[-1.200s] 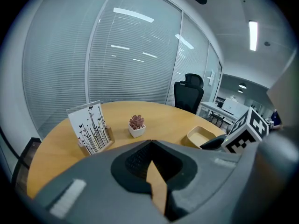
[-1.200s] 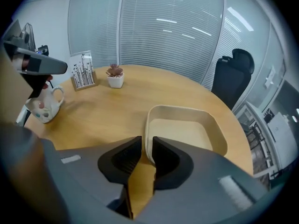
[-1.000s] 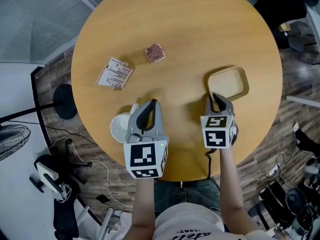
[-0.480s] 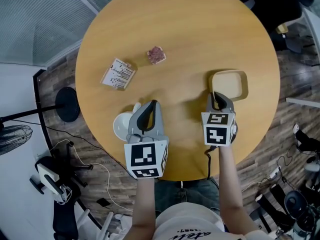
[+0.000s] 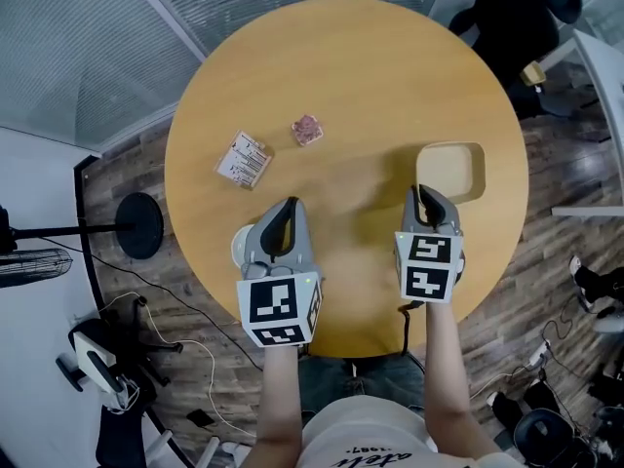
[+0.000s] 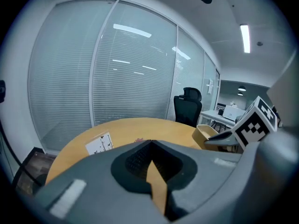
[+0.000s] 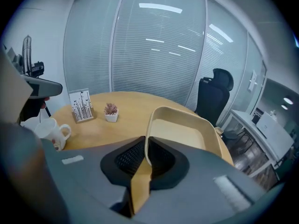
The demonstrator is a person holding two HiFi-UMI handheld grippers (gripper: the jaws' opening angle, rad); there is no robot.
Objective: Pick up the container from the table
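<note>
A shallow beige container (image 5: 450, 171) hangs just off the round wooden table (image 5: 370, 76), near its right edge, and casts a shadow to its left. My right gripper (image 5: 421, 195) is shut on the container's near rim. In the right gripper view the rim (image 7: 182, 129) runs between the closed jaws of the right gripper (image 7: 145, 160), and the tray tilts away from them. My left gripper (image 5: 289, 206) is shut with nothing in it, at the table's front left. The left gripper (image 6: 150, 146) has its tips together in its own view.
A white mug (image 5: 241, 247) stands at the table's front-left edge, partly under the left gripper. A printed card holder (image 5: 244, 159) and a small potted plant (image 5: 307, 130) sit left of centre. A black office chair (image 5: 517, 18) stands past the far right edge.
The head view has drawn back, so the table looks smaller. The right gripper stays shut on the container, whose shadow has spread further left. The left gripper holds its place.
</note>
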